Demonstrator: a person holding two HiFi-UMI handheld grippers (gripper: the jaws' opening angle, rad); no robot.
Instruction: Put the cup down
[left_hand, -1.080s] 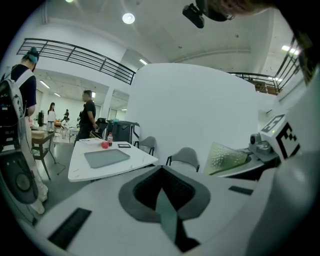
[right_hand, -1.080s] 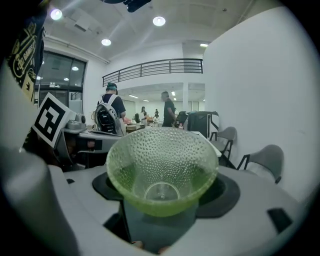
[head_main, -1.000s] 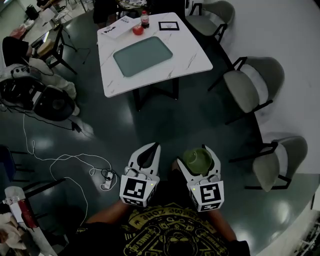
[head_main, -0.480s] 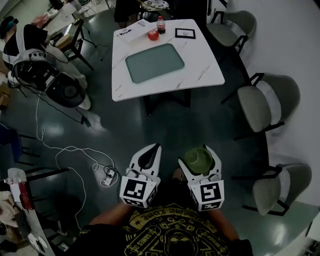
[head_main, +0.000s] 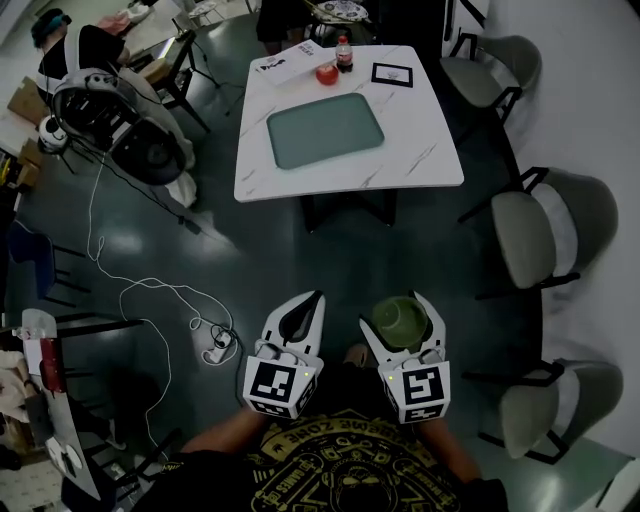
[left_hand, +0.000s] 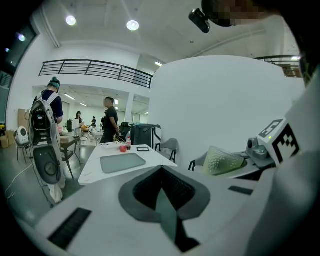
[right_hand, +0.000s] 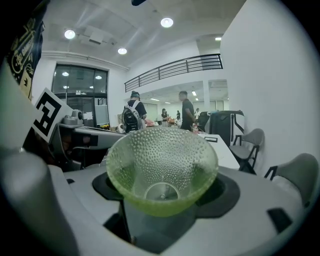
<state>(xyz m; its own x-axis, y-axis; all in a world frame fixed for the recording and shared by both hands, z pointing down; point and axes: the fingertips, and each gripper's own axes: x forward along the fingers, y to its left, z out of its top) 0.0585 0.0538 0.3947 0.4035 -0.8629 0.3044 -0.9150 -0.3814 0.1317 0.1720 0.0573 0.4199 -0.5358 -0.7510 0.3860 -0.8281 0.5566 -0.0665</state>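
Observation:
A green dimpled glass cup (right_hand: 162, 167) sits upright between the jaws of my right gripper (right_hand: 162, 210), which is shut on it. In the head view the cup (head_main: 399, 320) shows at the tip of the right gripper (head_main: 402, 330), held low in front of the person's body. My left gripper (head_main: 302, 312) is beside it, jaws together with nothing between them (left_hand: 162, 200). From the left gripper view the cup (left_hand: 222, 161) appears at the right. The white marble table (head_main: 420, 150) with a green tray (head_main: 325, 130) stands well ahead, across the dark floor.
On the table's far end are a red object (head_main: 327, 74), a bottle (head_main: 345, 52), papers (head_main: 285, 62) and a framed marker card (head_main: 392, 74). Grey chairs (head_main: 545, 225) line the right wall. A cable (head_main: 150, 300) trails over the floor at left. People and equipment (head_main: 120, 120) stand at upper left.
The view has shifted: the table and chairs now lie further right and lower in the head view. Both grippers keep their pose, the cup still held in the right one.

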